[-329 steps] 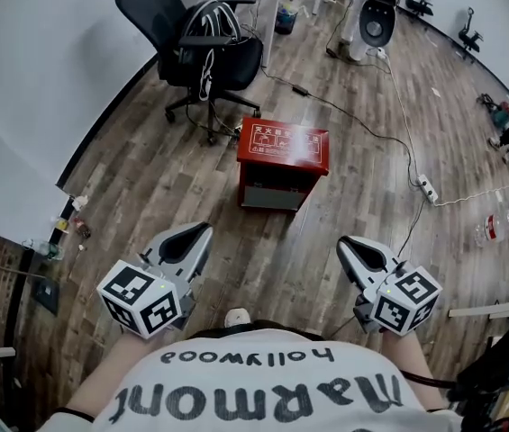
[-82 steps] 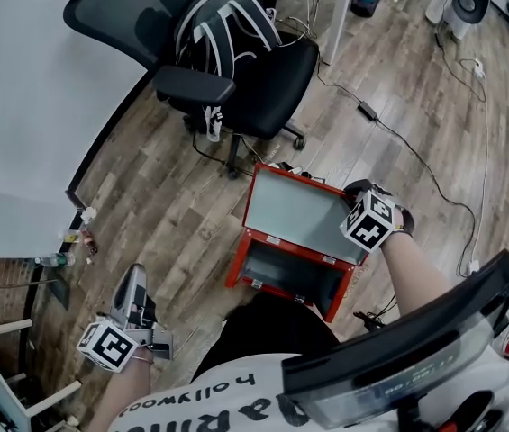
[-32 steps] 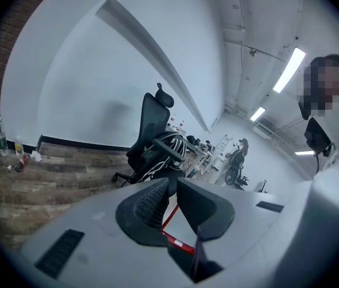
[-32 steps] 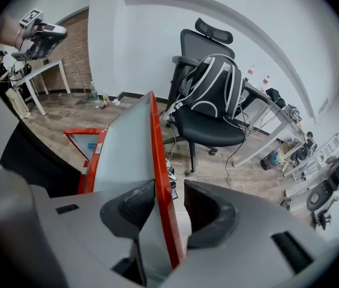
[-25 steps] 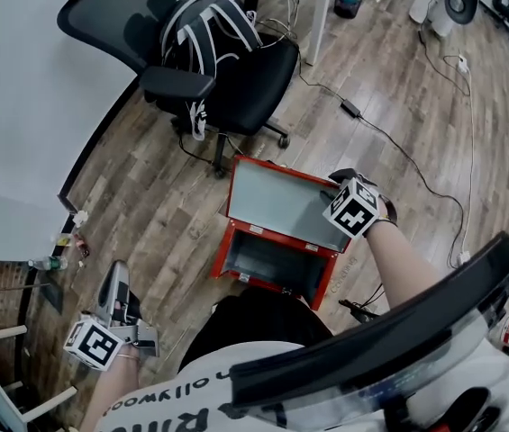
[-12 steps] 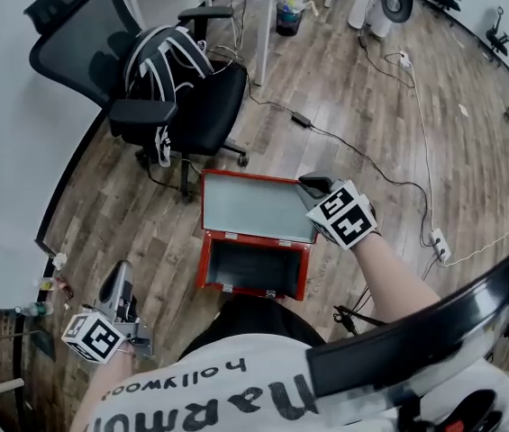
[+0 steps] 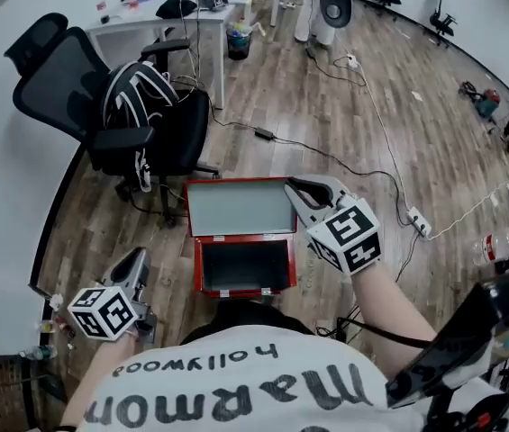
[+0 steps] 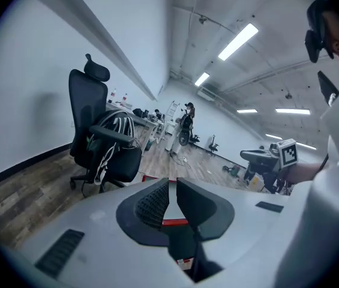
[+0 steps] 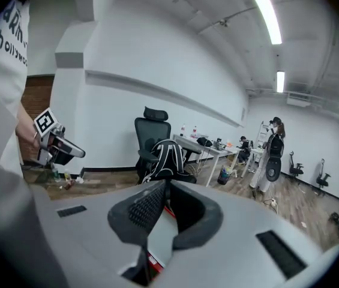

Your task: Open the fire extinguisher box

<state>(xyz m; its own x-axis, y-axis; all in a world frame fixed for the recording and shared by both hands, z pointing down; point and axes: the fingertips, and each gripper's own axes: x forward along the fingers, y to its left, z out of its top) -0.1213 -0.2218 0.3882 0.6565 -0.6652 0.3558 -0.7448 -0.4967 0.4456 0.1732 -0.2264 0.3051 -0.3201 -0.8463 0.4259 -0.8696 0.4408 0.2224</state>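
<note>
The left gripper, jaws together and empty, hung off to the side, likely unneeded; the red box sat on the floor ahead with its lid tipped back, seemingly opened; the right gripper, jaws just closed on nothing, hovered by the lid's right edge

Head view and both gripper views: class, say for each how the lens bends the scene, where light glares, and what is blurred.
Head view: fisheye curves the wall foot; even light, fire extinguisher box sharp, shirt stretched. Left gripper view: dark round corners, ceiling strip light blown white, shirt at right blurred. Right gripper view: same corners, another strip light glaring, shirt at left smeared.
</note>
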